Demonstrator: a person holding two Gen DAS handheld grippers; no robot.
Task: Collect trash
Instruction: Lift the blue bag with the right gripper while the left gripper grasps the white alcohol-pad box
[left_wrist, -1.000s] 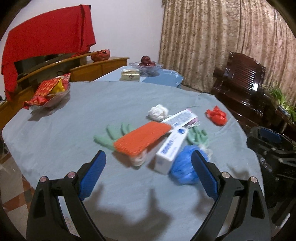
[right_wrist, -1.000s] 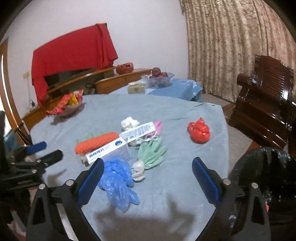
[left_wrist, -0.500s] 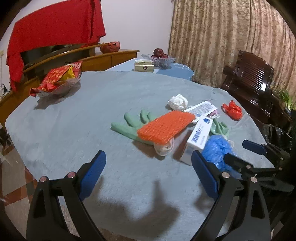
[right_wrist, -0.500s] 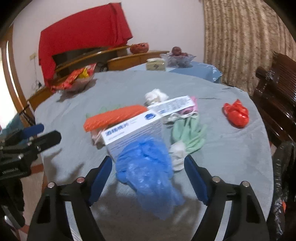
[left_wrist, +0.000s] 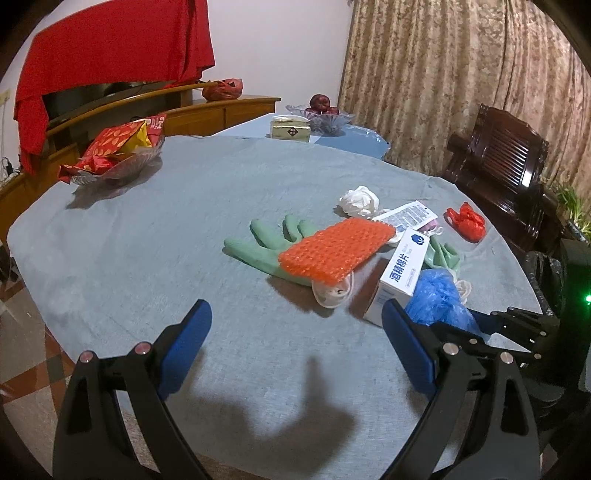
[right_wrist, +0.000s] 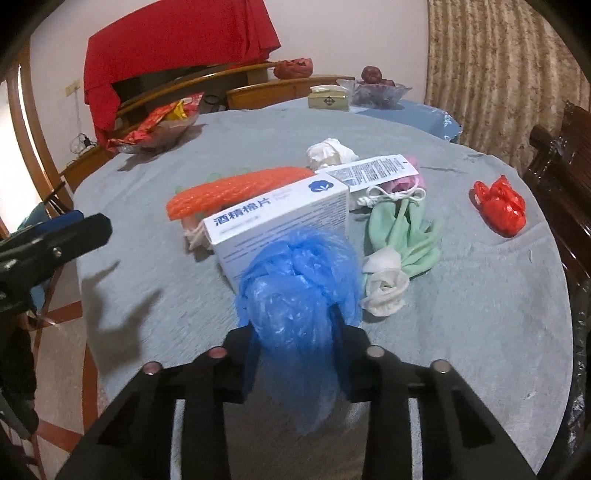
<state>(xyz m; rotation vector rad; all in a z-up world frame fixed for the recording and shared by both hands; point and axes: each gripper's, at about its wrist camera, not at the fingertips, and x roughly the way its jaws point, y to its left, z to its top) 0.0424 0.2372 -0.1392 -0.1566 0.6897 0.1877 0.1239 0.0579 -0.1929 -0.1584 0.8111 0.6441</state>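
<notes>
My right gripper (right_wrist: 295, 354) is shut on a crumpled blue plastic bag (right_wrist: 299, 291), which also shows in the left wrist view (left_wrist: 437, 299). Behind it lie a white box (right_wrist: 280, 225), an orange mesh piece (right_wrist: 236, 190), a green glove (right_wrist: 402, 232), white wads (right_wrist: 384, 284), a white wrapper (right_wrist: 373, 170) and a red plastic scrap (right_wrist: 500, 206). My left gripper (left_wrist: 295, 347) is open and empty above the near table edge, in front of a second green glove (left_wrist: 266, 243).
A grey cloth covers the round table (left_wrist: 147, 229). A glass bowl of red snack packs (left_wrist: 114, 155) stands at the far left. A black trash bag (left_wrist: 546, 273) hangs by the table's right edge. A dark wooden chair (left_wrist: 506, 166) stands beyond.
My right gripper moved in over the blue bag and closed on it. My left gripper stayed open and drifted slightly.
</notes>
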